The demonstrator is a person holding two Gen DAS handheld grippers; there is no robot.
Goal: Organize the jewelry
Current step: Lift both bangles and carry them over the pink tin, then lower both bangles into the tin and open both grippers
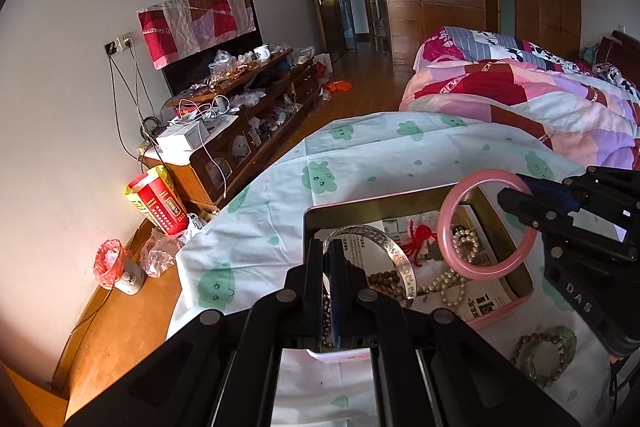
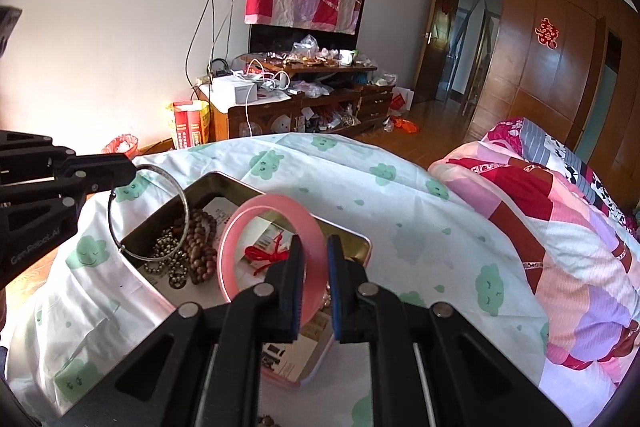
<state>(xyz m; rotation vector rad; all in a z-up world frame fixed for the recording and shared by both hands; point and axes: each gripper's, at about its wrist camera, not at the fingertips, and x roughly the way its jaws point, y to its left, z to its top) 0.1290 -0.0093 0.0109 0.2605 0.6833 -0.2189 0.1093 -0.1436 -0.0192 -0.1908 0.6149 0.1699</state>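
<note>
My left gripper [image 1: 329,251] is shut on a thin silver bangle [image 1: 394,253] and holds it just above the near left corner of an open tin box [image 1: 400,197]. In the right wrist view, my right gripper [image 2: 315,247] is shut on a pink bangle [image 2: 240,227], upright over the same tin box [image 2: 224,179]. The left gripper [image 2: 130,169] shows at the left edge with the silver bangle [image 2: 178,195] hanging from it. Inside the box lie wooden beads [image 2: 200,247], pearl strands [image 1: 464,243] and a red knotted cord [image 2: 266,255]. The right gripper [image 1: 516,189] grips the pink bangle [image 1: 448,215] at its right side.
The box sits on a white cloth with green clouds [image 1: 360,155] over a table. A green bead bracelet [image 1: 548,355] lies on the cloth near the box. A quilted bed [image 2: 560,227] is to the right. A cluttered wooden cabinet [image 2: 300,99] stands by the far wall.
</note>
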